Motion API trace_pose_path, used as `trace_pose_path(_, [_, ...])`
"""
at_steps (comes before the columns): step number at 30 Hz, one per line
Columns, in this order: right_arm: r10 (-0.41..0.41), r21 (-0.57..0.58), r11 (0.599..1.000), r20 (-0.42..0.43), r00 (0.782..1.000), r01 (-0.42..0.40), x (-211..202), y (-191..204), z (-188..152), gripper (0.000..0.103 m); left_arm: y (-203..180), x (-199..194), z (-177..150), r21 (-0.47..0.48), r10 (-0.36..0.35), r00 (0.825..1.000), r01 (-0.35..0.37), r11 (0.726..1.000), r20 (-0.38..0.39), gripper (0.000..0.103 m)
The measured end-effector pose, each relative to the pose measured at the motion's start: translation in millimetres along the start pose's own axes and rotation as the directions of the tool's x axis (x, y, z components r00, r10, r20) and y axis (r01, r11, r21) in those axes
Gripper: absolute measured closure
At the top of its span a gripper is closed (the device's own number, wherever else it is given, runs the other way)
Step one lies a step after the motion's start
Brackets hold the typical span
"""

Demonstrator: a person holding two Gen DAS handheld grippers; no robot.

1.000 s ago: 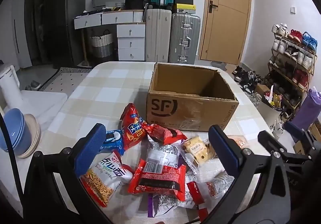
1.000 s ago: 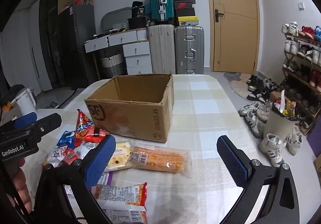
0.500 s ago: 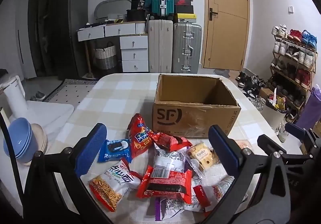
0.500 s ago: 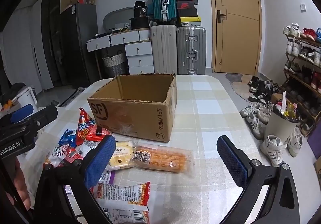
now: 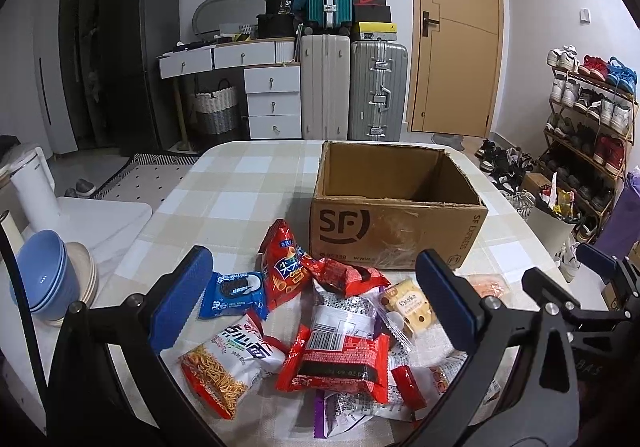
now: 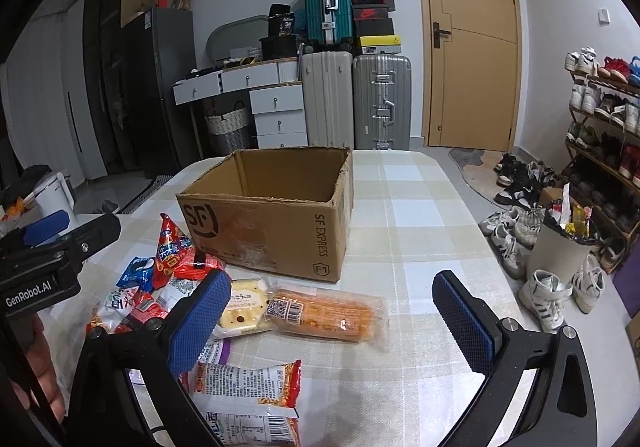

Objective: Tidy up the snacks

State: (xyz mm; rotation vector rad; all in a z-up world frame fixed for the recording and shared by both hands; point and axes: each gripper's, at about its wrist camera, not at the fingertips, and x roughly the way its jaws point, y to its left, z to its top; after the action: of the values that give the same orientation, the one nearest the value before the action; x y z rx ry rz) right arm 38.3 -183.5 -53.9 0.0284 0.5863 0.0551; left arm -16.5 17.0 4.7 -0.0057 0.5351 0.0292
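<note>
An open, empty cardboard SF box (image 5: 396,207) stands on the checked table; it also shows in the right wrist view (image 6: 276,211). A pile of snack packets lies in front of it: a red packet (image 5: 338,363), a noodle bag (image 5: 232,359), a blue cookie pack (image 5: 234,293), a red chip bag (image 5: 284,267). A long orange packet (image 6: 328,313) and a cheese-print pack (image 6: 244,307) lie near the box corner. My left gripper (image 5: 316,303) is open above the pile. My right gripper (image 6: 332,323) is open above the orange packet. Both are empty.
Stacked blue bowls (image 5: 40,283) and a white kettle (image 5: 34,187) stand left of the table. Suitcases (image 5: 354,91) and drawers stand at the back wall. A shoe rack (image 5: 588,127) and a bin (image 6: 560,247) are at the right.
Both grippers have drawn back and up a little; the box and snacks sit slightly farther and lower in view. Nothing was grasped.
</note>
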Motion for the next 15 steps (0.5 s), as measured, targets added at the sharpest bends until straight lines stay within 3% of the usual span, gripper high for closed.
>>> trace_pose_path(15, [-0.023,0.001,1.0,-0.005,1.0,0.023,1.1,-2.6,-0.7,0.0,-1.3,-0.7,-3.5,0.026,-0.007,1.0,0.007,1.0,-0.006,0.001])
